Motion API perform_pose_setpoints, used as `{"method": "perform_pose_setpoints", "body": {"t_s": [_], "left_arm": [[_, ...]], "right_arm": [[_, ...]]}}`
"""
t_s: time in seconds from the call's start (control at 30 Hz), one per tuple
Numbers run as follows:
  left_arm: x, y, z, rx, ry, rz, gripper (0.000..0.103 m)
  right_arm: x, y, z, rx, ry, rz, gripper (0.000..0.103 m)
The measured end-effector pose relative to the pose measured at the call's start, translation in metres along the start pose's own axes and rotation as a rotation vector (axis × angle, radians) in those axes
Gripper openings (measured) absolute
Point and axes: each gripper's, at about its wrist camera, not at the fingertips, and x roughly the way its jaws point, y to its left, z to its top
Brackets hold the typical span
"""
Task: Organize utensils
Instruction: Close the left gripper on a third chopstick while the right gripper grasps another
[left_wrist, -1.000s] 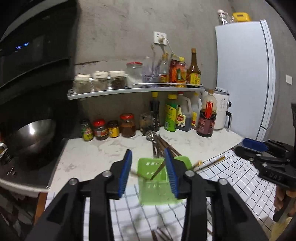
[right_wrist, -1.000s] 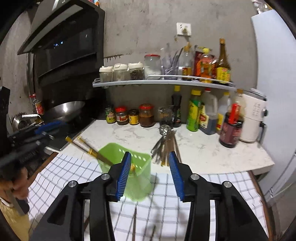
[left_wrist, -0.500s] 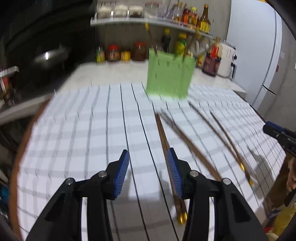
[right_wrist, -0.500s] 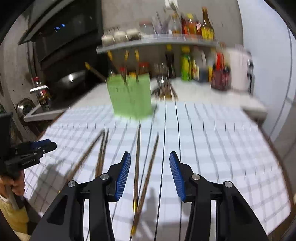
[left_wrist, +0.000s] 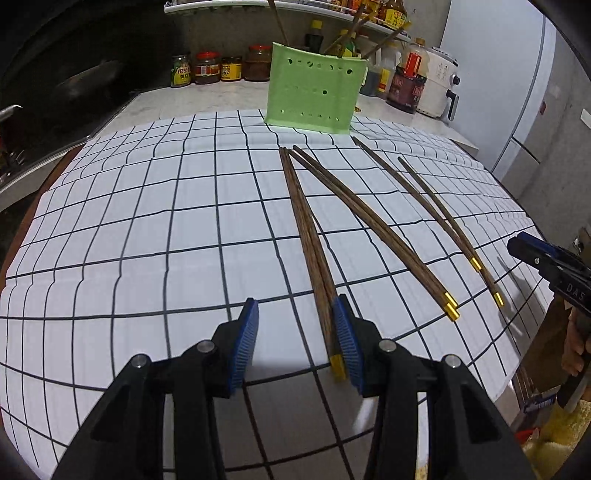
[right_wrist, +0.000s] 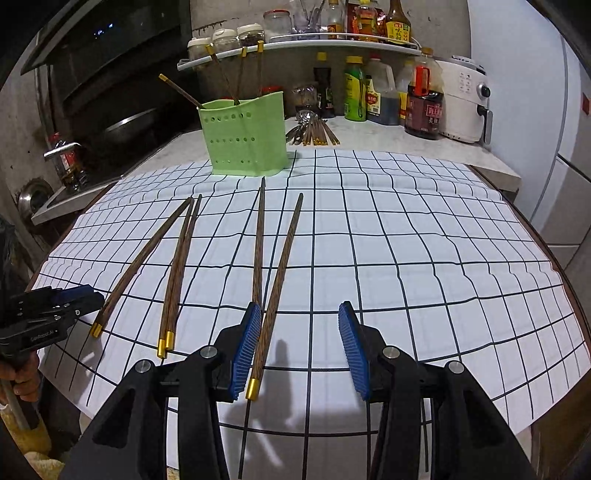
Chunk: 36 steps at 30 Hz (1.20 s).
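Kitchen: grey wall, white fridge (left_wrist: 517, 92) on the right, dark range hood (right_wrist: 103, 48) and stove side on the left.
Counter: pale marble counter (right_wrist: 388, 144), mostly under a white cloth with a black grid (right_wrist: 406, 258).
Shelf: metal shelf (right_wrist: 295, 40) full of jars and sauce bottles, more bottles lined up on the counter below, plus a white air fryer (right_wrist: 465, 99).
Holder: light green plastic utensil holder (right_wrist: 245, 136) with round holes, standing upright at the far edge of the cloth. I count four chopsticks sticking out of it in the right view.
Loose chopsticks: six dark wood chopsticks (left_wrist: 369, 221) with gold end caps, lying flat on the cloth in three rough pairs, tips toward the holder.
Spare pile: a bunch of spoons and chopsticks (right_wrist: 312, 131) on bare counter behind the holder, too jumbled to count.
Left claw: left claw (left_wrist: 295, 343) wide open, nothing in it, low over the cloth; the nearest pair runs along its right finger.
Right claw: right claw (right_wrist: 301, 350) also gaping, holding nothing, one chopstick's gold end just inside its left finger.
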Motion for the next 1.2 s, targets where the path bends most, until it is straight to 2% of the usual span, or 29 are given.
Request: {"method": "perform_pose_setpoints", "body": {"t_s": [0.17,0.3,0.4,0.43,0.47,0.57,0.73,0.93,1.0,1.07,1.2], "left_arm": [[0.004,-0.006,0.001,0.039,0.002,0.041,0.042],[0.008,-0.01,0.002,0.098,0.009,0.143,0.04],[0.008,0.001,0.004,0.074,0.004,0.159,0.037],[0.008,0.005,0.005,0.066,-0.002,0.167,0.032],[0.007,0.009,0.005,0.06,-0.007,0.167,0.029],[0.004,0.013,0.003,0.052,-0.016,0.128,0.029],[0.003,0.009,-0.001,0.072,-0.029,0.118,0.029],[0.002,0.009,-0.004,0.079,-0.043,0.102,0.029],[0.001,0.01,-0.005,0.08,-0.048,0.095,0.029],[0.0,0.01,-0.006,0.082,-0.052,0.088,0.029],[-0.005,0.009,-0.012,0.096,-0.056,0.069,0.029]], "right_arm": [[0.005,-0.001,-0.001,0.004,0.01,-0.005,0.046],[0.01,-0.001,-0.003,0.0,0.019,0.0,0.046],[0.012,-0.002,-0.005,-0.005,0.021,-0.01,0.045],[0.013,-0.004,-0.006,-0.001,0.025,-0.007,0.044],[0.014,-0.005,-0.006,0.0,0.028,0.002,0.039],[0.019,-0.002,-0.007,-0.007,0.042,0.045,0.03],[0.022,0.016,-0.008,-0.055,0.07,0.102,0.03],[0.022,0.024,-0.022,-0.107,0.098,0.052,0.03],[0.02,0.021,-0.025,-0.111,0.088,0.045,0.025],[0.018,0.018,-0.026,-0.108,0.086,0.034,0.009],[0.019,0.001,-0.023,-0.098,0.079,-0.004,0.008]]}}
